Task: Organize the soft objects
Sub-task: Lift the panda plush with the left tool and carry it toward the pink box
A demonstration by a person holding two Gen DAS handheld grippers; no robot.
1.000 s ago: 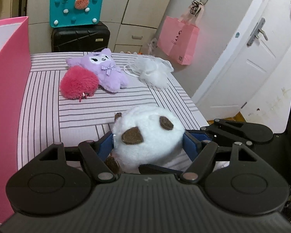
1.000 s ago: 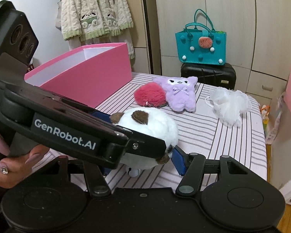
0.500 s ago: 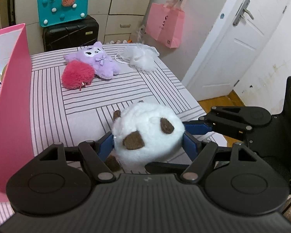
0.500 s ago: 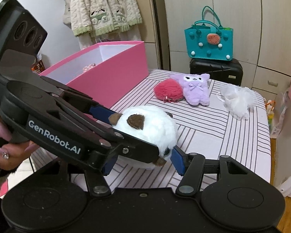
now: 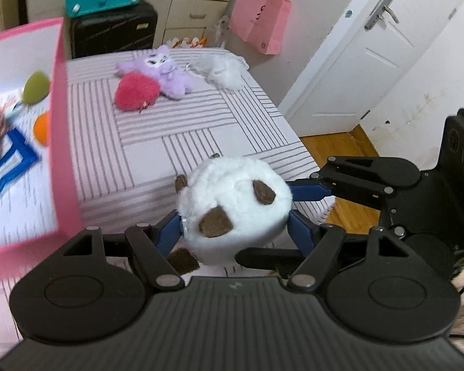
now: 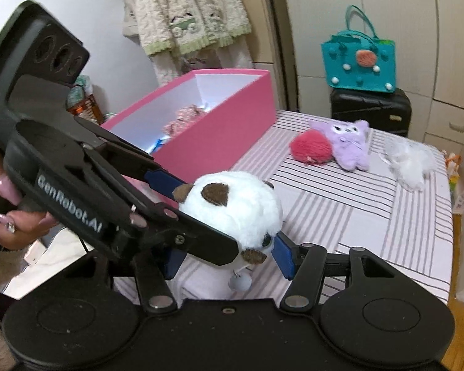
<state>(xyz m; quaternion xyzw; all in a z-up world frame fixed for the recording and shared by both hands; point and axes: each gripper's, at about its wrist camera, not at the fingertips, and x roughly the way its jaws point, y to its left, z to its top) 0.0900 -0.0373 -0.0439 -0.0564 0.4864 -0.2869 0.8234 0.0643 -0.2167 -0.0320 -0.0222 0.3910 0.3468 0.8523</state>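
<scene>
A round white plush with brown patches [image 5: 235, 207] is held above the striped tablecloth [image 5: 176, 142], clamped from both sides by two hand-held grippers at once. The left gripper [image 5: 236, 228] has its blue pads pressed into the toy's flanks, and the right gripper [image 6: 229, 253] squeezes the same toy from a crossing angle, its blue fingers [image 6: 283, 255] sunk into the fur. A hand [image 6: 12, 216] grips the left tool's handle. Just beside the toy stands an open pink box [image 6: 219, 133] with several items already inside. Further back on the cloth lie a red fluffy plush [image 5: 136, 91] touching a purple plush [image 5: 167, 72], and a white fluffy item [image 5: 224, 69] sits near them.
</scene>
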